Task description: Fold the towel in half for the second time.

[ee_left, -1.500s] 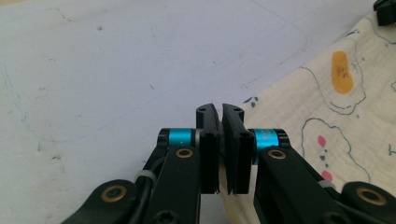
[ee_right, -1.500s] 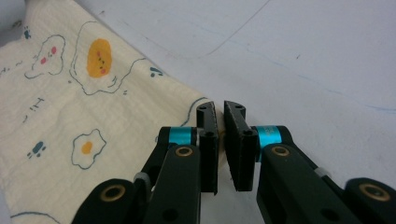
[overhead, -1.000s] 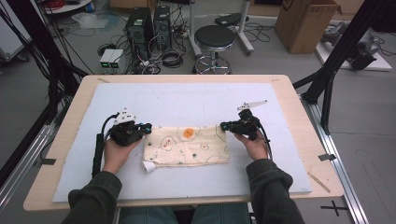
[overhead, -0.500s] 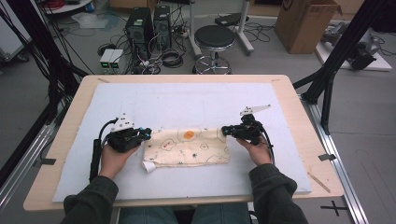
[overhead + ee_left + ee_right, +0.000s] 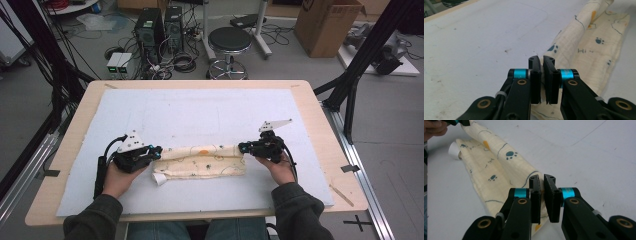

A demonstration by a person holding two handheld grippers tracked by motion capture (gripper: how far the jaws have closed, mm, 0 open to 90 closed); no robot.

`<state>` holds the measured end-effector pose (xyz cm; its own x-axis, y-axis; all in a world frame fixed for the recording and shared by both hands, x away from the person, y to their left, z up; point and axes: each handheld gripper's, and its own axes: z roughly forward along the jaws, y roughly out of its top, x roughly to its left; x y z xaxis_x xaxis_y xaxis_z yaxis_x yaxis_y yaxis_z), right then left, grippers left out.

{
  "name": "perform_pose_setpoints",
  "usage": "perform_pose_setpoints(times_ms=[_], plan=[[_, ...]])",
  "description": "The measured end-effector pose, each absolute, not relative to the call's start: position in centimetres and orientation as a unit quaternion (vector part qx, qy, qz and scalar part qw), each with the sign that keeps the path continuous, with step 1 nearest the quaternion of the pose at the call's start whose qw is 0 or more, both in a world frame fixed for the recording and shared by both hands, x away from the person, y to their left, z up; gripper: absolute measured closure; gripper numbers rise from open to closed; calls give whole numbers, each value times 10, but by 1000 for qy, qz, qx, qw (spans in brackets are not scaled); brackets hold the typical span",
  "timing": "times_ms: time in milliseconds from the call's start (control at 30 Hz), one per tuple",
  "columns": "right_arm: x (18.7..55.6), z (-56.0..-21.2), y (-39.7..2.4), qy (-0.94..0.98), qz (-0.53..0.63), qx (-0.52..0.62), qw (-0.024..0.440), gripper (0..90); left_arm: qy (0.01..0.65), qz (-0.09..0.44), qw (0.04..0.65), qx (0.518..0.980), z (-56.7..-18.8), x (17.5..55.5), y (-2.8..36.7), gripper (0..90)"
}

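Work in hand: folding a cream cotton cloth printed with blue paw marks and orange spots (image 5: 202, 160), both ends held at once.

Cloth position: near-centre of the pale blue mat (image 5: 200, 115) covering the wooden counter (image 5: 310, 105); long axis runs left to right, folded into a narrow band, far edge raised slightly between the two grips.

Left claw (image 5: 156, 151): jaws pressed together, pinching the far-left corner of the cloth; in the left gripper view (image 5: 541, 65) the fabric passes under and between the pads.

Right claw (image 5: 243, 147): jaws pressed together, pinching the far-right corner; in the right gripper view (image 5: 542, 183) the fold runs up into the pads.

Handling, judged: light, soft, fully limp. No stiffness to carry a shape; unsupported spans will sag and layers may slide over one another. Not fragile. Low slip risk under a firm pinch, but a thin single layer can pull free.

Grip points, judged: corners or the folded edge, taking all layers together; keep both ends level and lightly taut.

Markings: "Hi ~" printed in dark line on the cloth (image 5: 584, 51). A white rolled tab or label (image 5: 159, 179) at the near-left corner; no writing readable on it. No brand legible.
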<state>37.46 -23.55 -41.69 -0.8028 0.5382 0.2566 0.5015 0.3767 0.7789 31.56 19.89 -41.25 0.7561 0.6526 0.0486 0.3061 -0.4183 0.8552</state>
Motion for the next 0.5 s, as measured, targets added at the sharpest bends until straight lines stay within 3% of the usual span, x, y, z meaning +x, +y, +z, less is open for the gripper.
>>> perform_pose_setpoints(times_ms=[500], plan=[[355, -426, -232, 852, 436, 289, 11, 837, 268, 175, 443, 837, -425, 294, 201, 837]])
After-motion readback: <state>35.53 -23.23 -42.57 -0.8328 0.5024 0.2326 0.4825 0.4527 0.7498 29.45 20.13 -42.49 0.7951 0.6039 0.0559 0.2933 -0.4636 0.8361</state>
